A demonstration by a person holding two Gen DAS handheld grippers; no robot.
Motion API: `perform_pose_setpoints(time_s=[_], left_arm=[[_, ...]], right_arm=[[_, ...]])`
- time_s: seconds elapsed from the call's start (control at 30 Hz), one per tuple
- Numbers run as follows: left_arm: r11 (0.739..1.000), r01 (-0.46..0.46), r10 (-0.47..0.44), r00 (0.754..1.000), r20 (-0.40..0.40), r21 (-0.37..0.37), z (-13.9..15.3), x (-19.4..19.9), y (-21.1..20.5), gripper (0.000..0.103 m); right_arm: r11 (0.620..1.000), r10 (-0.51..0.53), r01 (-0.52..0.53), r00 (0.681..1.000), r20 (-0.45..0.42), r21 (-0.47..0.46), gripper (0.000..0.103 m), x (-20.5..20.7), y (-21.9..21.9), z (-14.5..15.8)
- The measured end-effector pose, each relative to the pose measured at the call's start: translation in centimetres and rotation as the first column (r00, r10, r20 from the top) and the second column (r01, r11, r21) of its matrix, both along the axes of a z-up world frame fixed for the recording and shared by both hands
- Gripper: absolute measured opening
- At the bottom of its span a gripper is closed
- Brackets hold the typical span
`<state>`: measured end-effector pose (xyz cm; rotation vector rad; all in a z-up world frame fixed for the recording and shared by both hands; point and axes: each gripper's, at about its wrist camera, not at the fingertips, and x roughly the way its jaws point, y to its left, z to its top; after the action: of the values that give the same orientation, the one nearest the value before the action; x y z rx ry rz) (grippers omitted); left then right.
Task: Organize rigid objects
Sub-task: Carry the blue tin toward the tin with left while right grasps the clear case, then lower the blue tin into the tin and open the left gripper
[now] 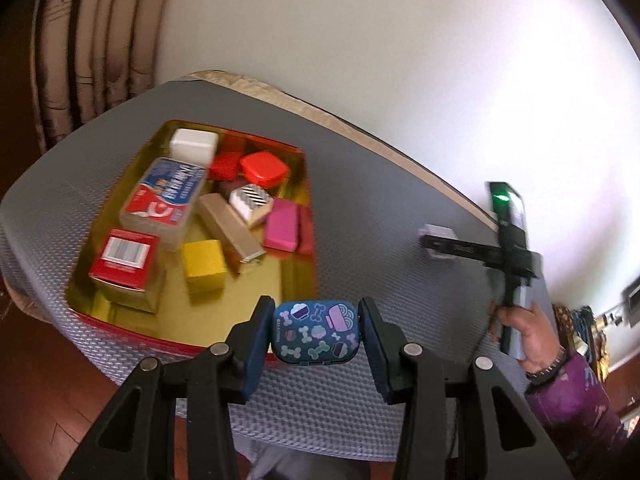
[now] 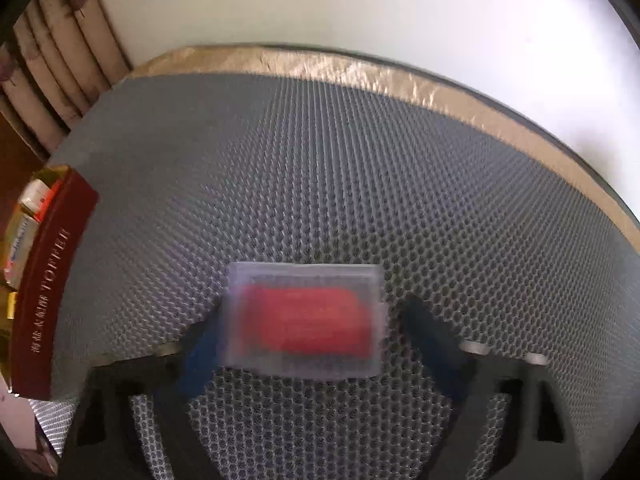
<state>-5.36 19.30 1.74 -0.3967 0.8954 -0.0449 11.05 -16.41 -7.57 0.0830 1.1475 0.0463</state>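
**Patterned case clamped on the left, clear box between the right fingers**

Closest to the left wrist camera, the left gripper (image 1: 316, 334) has its jaws narrowed onto a small blue case (image 1: 315, 332) printed with bones and bowls, both pads pressing its ends, raised above the grey mat (image 1: 360, 208) just beside the near corner of the red tin (image 1: 192, 344). That gold-lined tin already contains a white box (image 1: 194, 145), a red lidded box (image 1: 264, 169), a yellow cube (image 1: 204, 266), a pink box (image 1: 282, 226) and a barcode carton (image 1: 124, 258). On the right, the right gripper (image 2: 310, 332) stands part open around a clear plastic box (image 2: 306, 320) with a red card inside, lying on the mat; blur hides whether the pads touch it
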Motion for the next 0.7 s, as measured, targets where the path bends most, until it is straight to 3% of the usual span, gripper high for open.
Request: perform_pose_setpoints(time_s=[0.3, 0.7], left_arm=[[0.994, -0.038, 0.038, 0.999, -0.003, 0.104, -0.1, 2.3, 1.8, 0.044], [0.971, 0.013, 0.006, 0.997, -0.078, 0.24, -3.2, 5.5, 1.0, 0.044]], right_arm=[[0.998, 0.01, -0.015, 0.996, 0.087, 0.06, 0.069, -5.0, 0.2, 1.1], [0.991, 0.039, -0.057, 0.989, 0.141, 0.124, 0.069, -8.4, 0.9, 4.7]])
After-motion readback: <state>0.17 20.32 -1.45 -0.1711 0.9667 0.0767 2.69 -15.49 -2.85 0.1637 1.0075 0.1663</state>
